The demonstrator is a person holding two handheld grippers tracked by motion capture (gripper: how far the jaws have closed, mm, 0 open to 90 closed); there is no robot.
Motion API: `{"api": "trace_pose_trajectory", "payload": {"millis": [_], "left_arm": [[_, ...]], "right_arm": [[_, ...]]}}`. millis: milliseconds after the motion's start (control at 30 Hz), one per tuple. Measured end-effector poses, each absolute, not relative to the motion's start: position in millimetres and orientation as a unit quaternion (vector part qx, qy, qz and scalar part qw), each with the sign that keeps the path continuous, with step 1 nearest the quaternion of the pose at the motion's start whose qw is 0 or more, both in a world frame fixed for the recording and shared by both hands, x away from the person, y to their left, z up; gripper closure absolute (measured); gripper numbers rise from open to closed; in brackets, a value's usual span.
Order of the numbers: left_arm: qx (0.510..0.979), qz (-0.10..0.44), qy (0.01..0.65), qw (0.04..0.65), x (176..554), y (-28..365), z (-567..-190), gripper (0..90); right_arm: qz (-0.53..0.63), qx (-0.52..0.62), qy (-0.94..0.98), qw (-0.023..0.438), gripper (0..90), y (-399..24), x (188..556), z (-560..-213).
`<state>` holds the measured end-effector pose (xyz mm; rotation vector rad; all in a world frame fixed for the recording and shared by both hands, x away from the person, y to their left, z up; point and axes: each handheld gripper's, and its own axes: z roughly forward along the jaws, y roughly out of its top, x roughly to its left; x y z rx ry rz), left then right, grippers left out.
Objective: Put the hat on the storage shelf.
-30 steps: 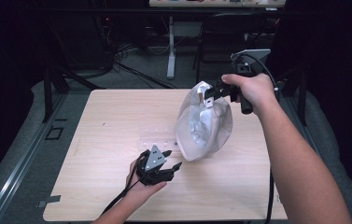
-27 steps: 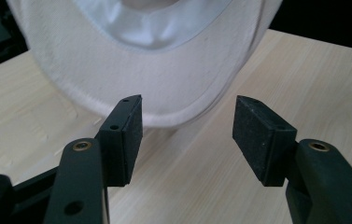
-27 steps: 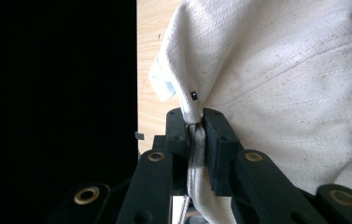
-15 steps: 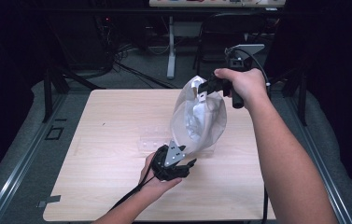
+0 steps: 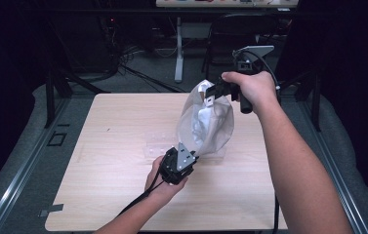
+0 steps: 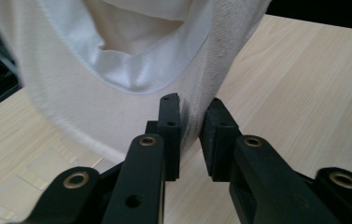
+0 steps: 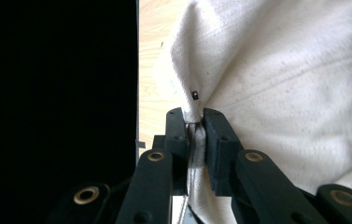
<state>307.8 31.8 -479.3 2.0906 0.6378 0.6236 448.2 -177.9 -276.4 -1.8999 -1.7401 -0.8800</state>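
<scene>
Fingers (image 6: 170,122) of both grippers pinch white cloth (image 6: 117,74).

The hanging white cloth (image 5: 206,124) blocks the table's (image 5: 113,146) middle right; its left half lies open.

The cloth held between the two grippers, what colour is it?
The cloth is off-white, plain, no pattern; clearest in the right gripper view.

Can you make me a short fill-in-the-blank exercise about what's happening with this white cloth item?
1. The white fabric garment hangs above a light ____ table.
2. The right gripper is shut on the garment's ____ end.
3. The left gripper has just been closing, with the garment's ____ edge between its jaws.

Missing words: wooden; upper; lower
</scene>
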Motion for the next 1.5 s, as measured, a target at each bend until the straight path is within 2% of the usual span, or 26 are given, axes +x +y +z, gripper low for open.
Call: {"api": "trace_pose_trajectory", "payload": {"millis": [433,600,800,1000,1500], "left_arm": [[0.832,0.242,0.261,0.427,319,49,-477,81.2],[0.818,0.221,0.272,0.457,327,60,-476,81.2],[0.807,0.223,0.276,0.472,335,71,-472,82.5],[0.8,0.173,0.273,0.506,348,78,-473,84.1],[0.792,0.11,0.262,0.54,372,85,-478,85.5]], "right_arm": [[-0.323,-0.68,-0.622,0.215,80.7,-182,448,-274],[-0.329,-0.681,-0.618,0.216,80.8,-182,448,-272],[-0.339,-0.678,-0.615,0.218,80.9,-185,447,-270],[-0.343,-0.675,-0.617,0.216,80.7,-181,448,-273],[-0.353,-0.666,-0.624,0.206,80.5,-173,453,-280]]}}
